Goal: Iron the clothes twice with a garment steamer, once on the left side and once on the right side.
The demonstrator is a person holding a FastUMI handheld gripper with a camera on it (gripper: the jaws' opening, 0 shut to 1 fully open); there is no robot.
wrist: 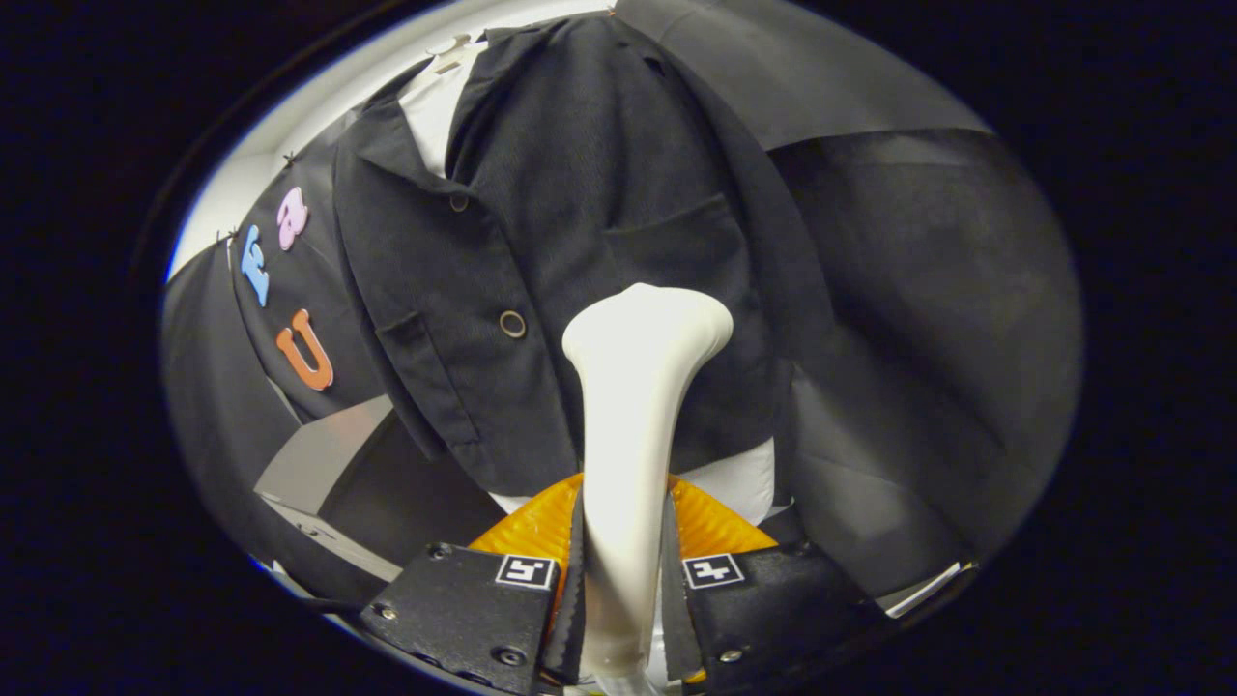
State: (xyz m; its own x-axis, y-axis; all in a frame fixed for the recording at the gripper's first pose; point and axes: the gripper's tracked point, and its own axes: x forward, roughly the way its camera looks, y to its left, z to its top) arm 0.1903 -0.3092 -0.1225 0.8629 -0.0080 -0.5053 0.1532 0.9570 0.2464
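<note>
**Gripper clamps the steamer against the jacket**

Gripper fingers press both sides of the white garment steamer, holding its handle. Its long axis runs straight ahead of the fingers, flared head pointing at the black jacket, right of the metal button.

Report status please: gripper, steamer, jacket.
Gripper shut on white garment steamer. Steamer head up against the dark jacket, beside the lower button. Nothing between head and cloth.
</note>
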